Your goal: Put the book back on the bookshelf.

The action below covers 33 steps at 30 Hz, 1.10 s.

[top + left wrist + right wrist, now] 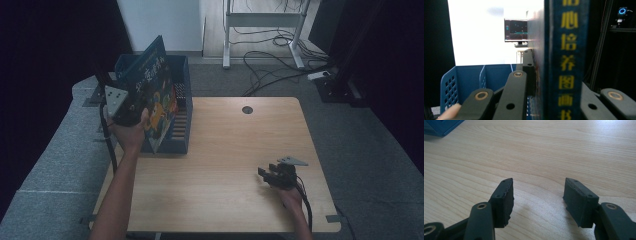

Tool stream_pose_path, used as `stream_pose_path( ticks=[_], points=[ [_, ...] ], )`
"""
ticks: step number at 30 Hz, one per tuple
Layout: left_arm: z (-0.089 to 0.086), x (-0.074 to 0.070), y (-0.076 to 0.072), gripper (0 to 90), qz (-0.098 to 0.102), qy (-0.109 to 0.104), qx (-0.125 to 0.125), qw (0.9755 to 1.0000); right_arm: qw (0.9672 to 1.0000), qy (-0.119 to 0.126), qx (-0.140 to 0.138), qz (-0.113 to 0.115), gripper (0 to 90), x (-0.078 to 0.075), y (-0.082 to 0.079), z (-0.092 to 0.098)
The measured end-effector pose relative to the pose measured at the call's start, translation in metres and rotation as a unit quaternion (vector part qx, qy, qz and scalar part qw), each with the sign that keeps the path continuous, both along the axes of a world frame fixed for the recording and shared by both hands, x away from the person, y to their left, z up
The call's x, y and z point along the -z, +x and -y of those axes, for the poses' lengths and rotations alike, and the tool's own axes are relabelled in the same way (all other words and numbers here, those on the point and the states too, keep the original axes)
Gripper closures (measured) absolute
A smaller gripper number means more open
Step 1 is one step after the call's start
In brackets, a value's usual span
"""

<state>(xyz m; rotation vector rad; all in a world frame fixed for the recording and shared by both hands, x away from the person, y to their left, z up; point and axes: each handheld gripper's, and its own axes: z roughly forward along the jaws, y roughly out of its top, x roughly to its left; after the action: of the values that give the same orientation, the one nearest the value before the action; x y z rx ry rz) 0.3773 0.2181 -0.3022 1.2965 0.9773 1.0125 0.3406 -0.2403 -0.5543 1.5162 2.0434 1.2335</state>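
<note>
One book (159,95) is clamped in my left gripper (131,106) over the blue crate (181,131) at ten o'clock, not yet slotted; my right gripper (270,176) rests open, empty.

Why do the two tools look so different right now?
The left tool is clamped shut on the blue book, while the right tool is open with nothing between its jaws. The left tool is raised over the blue crate; the right tool sits low over the wooden table. Both are black, with two jaws.
</note>
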Motion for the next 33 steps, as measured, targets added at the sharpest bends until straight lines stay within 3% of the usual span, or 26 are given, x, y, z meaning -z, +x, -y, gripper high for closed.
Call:
stream_pose_path(
  ticks=[16,29,33],
  points=[
    [0.014,0.001,0.022,82.2,-0.005,0.019,-0.011,0.9997,1.0,-0.004,0.0,-0.004,40.1,0.0,-0.001,-0.001],
    [0.024,0.004,0.036,82.3,-0.006,0.016,-0.016,0.9997,1.0,-0.006,0.002,-0.003,40.1,0.0,-0.002,-0.001],
    [0.03,0.006,0.042,82.3,-0.007,0.025,-0.018,0.9995,0.9999,-0.013,0.001,0.002,40.2,0.0,-0.002,-0.002]
  ],
)
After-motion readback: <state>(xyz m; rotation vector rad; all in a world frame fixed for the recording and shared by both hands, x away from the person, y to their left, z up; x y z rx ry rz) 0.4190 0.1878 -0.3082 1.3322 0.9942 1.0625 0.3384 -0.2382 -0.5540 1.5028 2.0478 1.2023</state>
